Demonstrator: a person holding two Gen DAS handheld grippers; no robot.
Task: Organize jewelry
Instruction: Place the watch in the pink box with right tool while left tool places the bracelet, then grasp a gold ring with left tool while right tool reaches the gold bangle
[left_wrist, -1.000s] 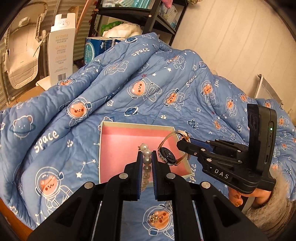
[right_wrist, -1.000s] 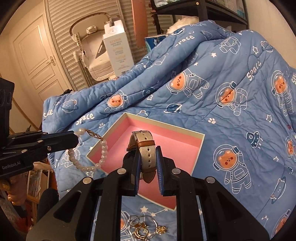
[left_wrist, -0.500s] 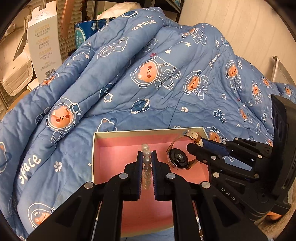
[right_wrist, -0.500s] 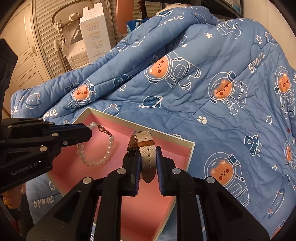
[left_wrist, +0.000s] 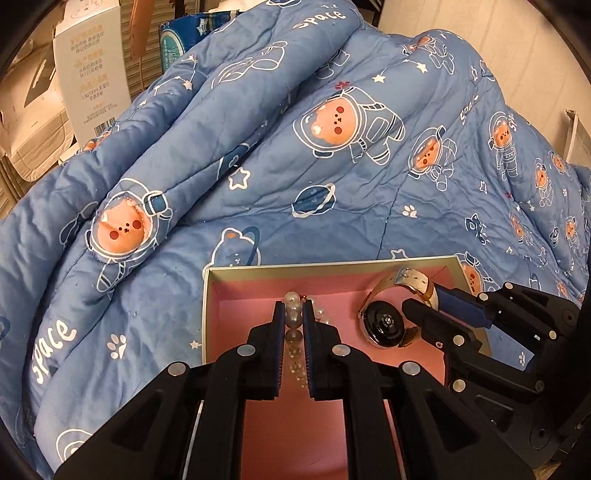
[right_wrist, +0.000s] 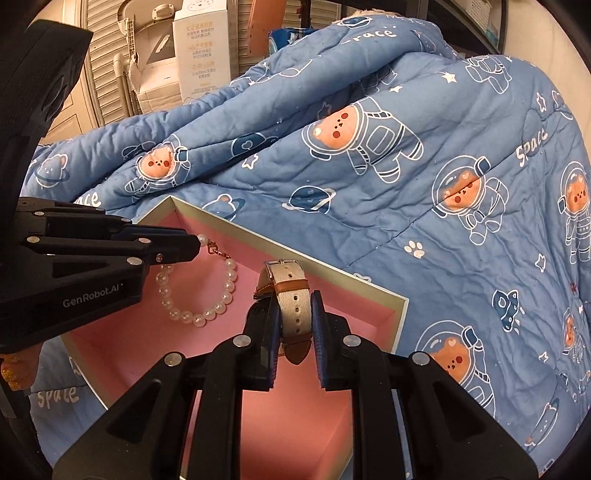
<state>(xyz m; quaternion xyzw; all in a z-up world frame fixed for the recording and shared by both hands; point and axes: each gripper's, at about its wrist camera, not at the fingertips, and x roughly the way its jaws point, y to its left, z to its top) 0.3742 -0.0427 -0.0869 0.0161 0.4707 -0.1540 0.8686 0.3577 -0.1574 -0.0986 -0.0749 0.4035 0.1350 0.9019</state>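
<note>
A shallow box with a pink inside (left_wrist: 255, 291) (right_wrist: 384, 314) lies on the blue quilt. My left gripper (left_wrist: 294, 317) is shut on a pearl bracelet (left_wrist: 293, 319) and holds it inside the box; from the right wrist view the bracelet (right_wrist: 207, 314) hangs from the left gripper (right_wrist: 195, 247) down to the pink floor. My right gripper (right_wrist: 294, 314) is shut on the beige strap of a watch (right_wrist: 291, 295) over the box. The watch (left_wrist: 384, 323) shows its dark case back, held by the right gripper (left_wrist: 413, 308).
The blue astronaut-bear quilt (left_wrist: 332, 166) rises in thick folds behind the box. A tall white carton (left_wrist: 92, 74) and slatted doors (right_wrist: 110, 55) stand beyond it. A hand with yellow nails (right_wrist: 14, 373) shows at the left edge.
Both grippers have come forward and down over the box with their loads. The bracelet and watch now hang inside the box walls. The loose gold pieces near the front edge have left view.
</note>
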